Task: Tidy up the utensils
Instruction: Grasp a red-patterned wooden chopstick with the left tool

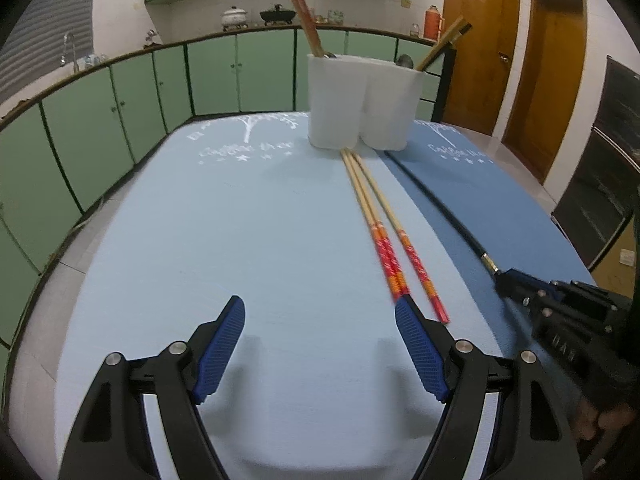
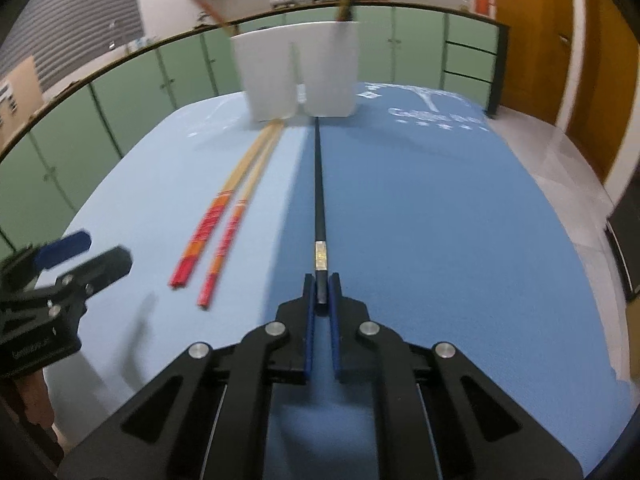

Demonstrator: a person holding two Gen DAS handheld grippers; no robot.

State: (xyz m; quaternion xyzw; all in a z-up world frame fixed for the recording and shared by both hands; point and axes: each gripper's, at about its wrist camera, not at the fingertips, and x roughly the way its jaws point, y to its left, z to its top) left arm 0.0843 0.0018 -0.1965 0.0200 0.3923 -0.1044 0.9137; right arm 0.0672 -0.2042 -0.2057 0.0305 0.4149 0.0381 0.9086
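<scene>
A white two-part utensil holder (image 1: 362, 102) stands at the far side of the mats, also in the right wrist view (image 2: 298, 72), with chopsticks and a spoon sticking out. Wooden chopsticks with red-orange ends (image 1: 382, 232) lie on the light blue mat (image 1: 224, 216), also in the right wrist view (image 2: 228, 216). My left gripper (image 1: 320, 320) is open and empty, just left of their red ends. My right gripper (image 2: 321, 288) is shut on the end of a black chopstick (image 2: 319, 184), which points at the holder; it also shows in the left wrist view (image 1: 440, 208).
A darker blue mat (image 2: 440, 216) lies to the right of the light one. Green cabinets (image 1: 120, 112) run along the far counter with pots and a flask. Wooden doors (image 1: 480, 40) stand at the right. The left gripper appears in the right wrist view (image 2: 60, 280).
</scene>
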